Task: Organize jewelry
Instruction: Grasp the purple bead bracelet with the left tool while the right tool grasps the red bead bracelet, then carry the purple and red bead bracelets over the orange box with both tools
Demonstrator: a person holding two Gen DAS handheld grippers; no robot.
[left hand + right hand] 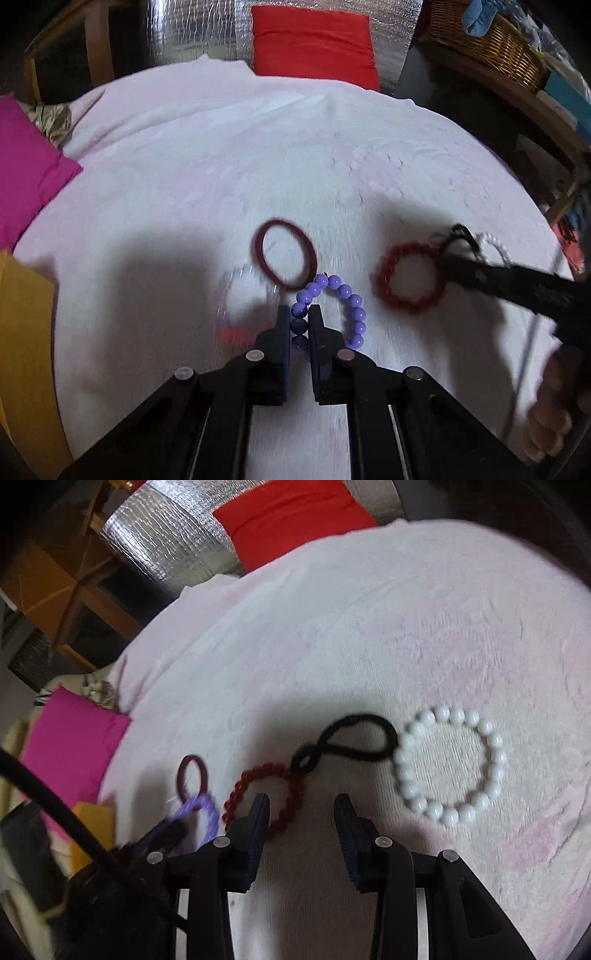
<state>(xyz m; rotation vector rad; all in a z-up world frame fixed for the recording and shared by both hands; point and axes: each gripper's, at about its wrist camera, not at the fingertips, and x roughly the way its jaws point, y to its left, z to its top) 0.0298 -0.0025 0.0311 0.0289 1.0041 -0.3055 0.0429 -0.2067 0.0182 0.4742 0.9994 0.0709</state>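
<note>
My left gripper (pixel 300 326) is shut on the purple bead bracelet (pixel 352 306), with its left-hand beads pinched between the pads. Just beyond lies a dark red bangle (pixel 286 254), and a blurred clear ring (pixel 243 295) lies to the left. The red bead bracelet (pixel 236 797) lies under my right gripper (pixel 301 812), which is open; its left finger (pixel 258 812) hangs over the ring, and the ring's right side sits between the fingers, untouched. A twisted black hair tie (pixel 354 738) and a white bead bracelet (pixel 447 764) lie further right.
Everything rests on a pale pink towel (pixel 258 166). A red cushion (pixel 314 44) lies at its far edge, a magenta cushion (pixel 26 166) at the left, a wicker basket (pixel 491 48) at the back right. A person's hand (pixel 554 406) holds the right gripper.
</note>
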